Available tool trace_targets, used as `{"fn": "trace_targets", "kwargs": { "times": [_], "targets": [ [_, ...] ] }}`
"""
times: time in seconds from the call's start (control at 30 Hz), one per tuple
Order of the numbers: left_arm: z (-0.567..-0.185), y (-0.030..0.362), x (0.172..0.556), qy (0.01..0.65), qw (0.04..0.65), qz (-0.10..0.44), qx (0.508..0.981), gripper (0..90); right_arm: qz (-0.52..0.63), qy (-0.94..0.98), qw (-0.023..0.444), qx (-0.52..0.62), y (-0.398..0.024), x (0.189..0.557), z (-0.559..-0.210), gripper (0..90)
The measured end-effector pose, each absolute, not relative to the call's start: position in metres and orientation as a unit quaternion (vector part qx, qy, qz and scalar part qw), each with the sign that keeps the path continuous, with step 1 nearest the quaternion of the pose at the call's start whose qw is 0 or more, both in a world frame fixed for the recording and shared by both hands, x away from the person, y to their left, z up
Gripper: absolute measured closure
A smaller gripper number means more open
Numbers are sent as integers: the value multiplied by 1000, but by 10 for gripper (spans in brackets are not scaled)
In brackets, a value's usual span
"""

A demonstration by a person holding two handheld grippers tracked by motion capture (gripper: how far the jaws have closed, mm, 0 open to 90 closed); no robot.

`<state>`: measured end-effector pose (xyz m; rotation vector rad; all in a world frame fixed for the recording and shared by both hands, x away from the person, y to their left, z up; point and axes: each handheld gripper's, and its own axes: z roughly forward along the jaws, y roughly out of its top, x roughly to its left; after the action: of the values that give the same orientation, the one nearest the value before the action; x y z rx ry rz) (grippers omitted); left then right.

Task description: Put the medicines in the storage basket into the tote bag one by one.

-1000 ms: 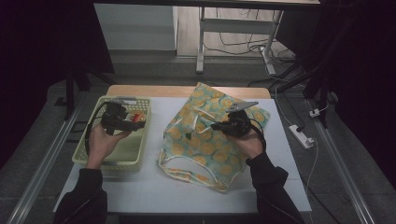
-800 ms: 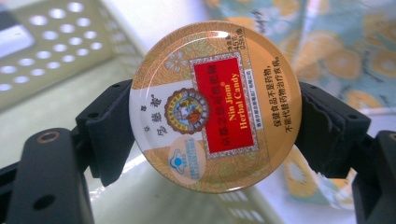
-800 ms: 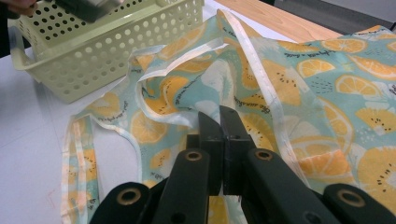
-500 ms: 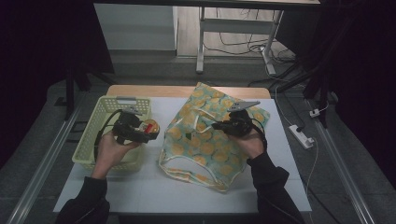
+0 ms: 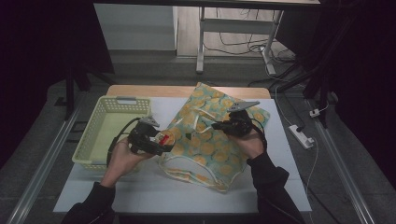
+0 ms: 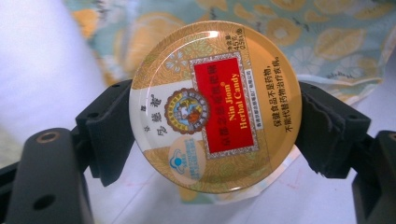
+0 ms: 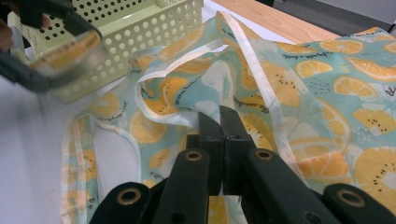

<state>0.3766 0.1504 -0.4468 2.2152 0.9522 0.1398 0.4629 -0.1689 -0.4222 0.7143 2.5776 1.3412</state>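
The left gripper view shows what the high view cannot: the left gripper (image 6: 215,135) is clenched on a round gold candy tin (image 6: 215,108), its black pads pressing both sides, and you can read "Nin Jiom Herbal Candy" on the red label. In the high view the tin (image 5: 164,138) is just a small red and gold spot at the middle left, between the basket and the bag.

The right gripper view shows the right gripper (image 7: 220,122) with its jaws pressed together. They seem to pinch the white edge of the fruit-print cloth bag (image 7: 299,98), which is lifted there, but the pinch itself is hidden. In the high view this gripper (image 5: 218,125) sits over the bag (image 5: 210,144).

The table (image 5: 154,193) is white with a wooden strip at the back. The pale green basket (image 5: 95,128) sits at its left edge. The room around is dark — cables and a power strip (image 5: 301,135) lie on the floor at the right.

The bag's lower corner reaches near the front edge — bare table lies at the lower left.
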Motion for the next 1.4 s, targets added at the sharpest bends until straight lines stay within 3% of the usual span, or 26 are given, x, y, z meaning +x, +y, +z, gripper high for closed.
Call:
{"fn": "trace_targets", "kwargs": {
  "times": [0.37, 0.8, 1.4],
  "targets": [
    [-472, 114, 387, 354, 329, 32, 875, 205, 447, 860, 74, 235, -168, 463, -422, 894],
    [-484, 83, 411, 369, 302, 51, 878, 204, 446, 860, 73, 235, -167, 463, -422, 894],
    [-496, 69, 444, 391, 282, 72, 873, 204, 446, 861, 72, 233, -167, 462, -421, 894]
  ]
}}
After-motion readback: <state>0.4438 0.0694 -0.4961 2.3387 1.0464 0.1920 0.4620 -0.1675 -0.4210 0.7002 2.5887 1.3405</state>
